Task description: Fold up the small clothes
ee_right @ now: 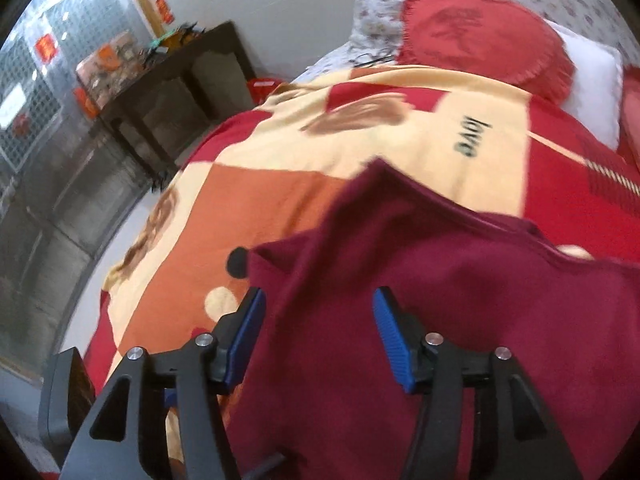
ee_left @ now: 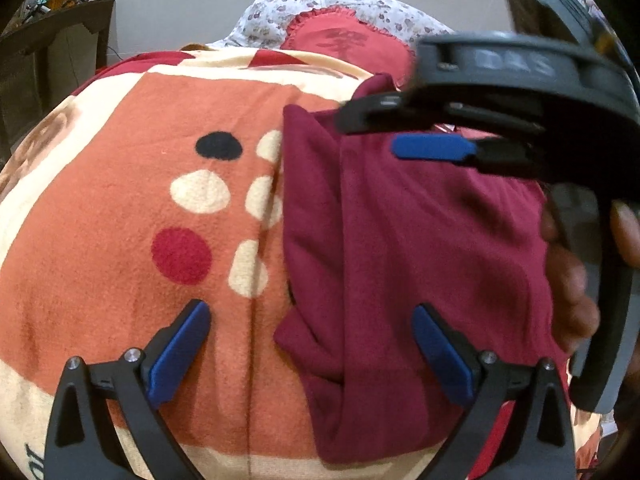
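Observation:
A maroon garment (ee_left: 400, 240) lies folded lengthwise on a patterned orange, cream and red blanket (ee_left: 140, 208). My left gripper (ee_left: 310, 306) is open, its blue pads wide apart over the garment's near left edge, and nothing is pinched between them. My right gripper (ee_left: 372, 134) reaches in from the right over the garment's far end, with a hand (ee_left: 568, 280) on its handle. In the right wrist view the right gripper (ee_right: 320, 300) is open above the maroon garment (ee_right: 440, 320). The cloth lies under the pads, not clamped between them.
The blanket (ee_right: 280, 208) covers a bed. A red heart-shaped cushion (ee_left: 344, 40) and floral pillows (ee_left: 272, 12) lie at the head end. A dark wooden table (ee_right: 172, 92) with clutter stands beside the bed on the left. The cushion (ee_right: 480, 48) shows again in the right wrist view.

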`<act>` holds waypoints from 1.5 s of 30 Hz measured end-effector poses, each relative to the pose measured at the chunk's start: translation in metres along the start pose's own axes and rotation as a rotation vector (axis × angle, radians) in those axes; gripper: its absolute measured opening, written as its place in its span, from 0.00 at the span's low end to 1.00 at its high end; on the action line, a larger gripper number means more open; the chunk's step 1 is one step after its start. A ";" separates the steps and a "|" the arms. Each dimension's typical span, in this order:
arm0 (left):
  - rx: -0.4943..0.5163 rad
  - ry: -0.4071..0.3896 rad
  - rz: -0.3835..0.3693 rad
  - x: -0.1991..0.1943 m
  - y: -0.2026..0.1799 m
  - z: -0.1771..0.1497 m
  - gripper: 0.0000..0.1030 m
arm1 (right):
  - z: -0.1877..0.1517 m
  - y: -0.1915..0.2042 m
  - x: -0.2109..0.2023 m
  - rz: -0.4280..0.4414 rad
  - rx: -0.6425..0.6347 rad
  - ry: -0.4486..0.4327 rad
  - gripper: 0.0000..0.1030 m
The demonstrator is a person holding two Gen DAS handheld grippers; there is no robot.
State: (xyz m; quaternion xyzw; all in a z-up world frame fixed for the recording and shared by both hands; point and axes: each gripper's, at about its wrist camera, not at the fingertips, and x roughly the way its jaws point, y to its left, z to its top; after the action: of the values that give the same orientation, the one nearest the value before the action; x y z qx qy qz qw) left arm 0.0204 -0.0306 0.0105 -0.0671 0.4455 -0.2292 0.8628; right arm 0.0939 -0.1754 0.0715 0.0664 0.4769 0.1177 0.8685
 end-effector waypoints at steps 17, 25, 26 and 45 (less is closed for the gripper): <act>0.001 0.016 0.030 0.000 -0.005 0.006 1.00 | 0.002 -0.010 0.006 0.008 0.013 0.014 0.37; -0.041 0.044 -0.080 0.005 -0.006 0.016 0.54 | 0.003 -0.022 -0.006 0.060 0.055 0.005 0.37; -0.057 0.046 -0.080 0.004 -0.006 0.015 0.54 | 0.004 -0.018 -0.003 0.053 0.039 0.010 0.38; -0.076 0.015 -0.082 -0.003 -0.009 0.009 0.77 | 0.003 -0.019 -0.015 0.097 0.028 -0.015 0.46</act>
State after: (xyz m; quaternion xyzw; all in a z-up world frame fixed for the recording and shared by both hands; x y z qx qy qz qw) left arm 0.0232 -0.0376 0.0213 -0.1166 0.4572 -0.2478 0.8461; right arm 0.0917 -0.1980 0.0813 0.1027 0.4680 0.1525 0.8644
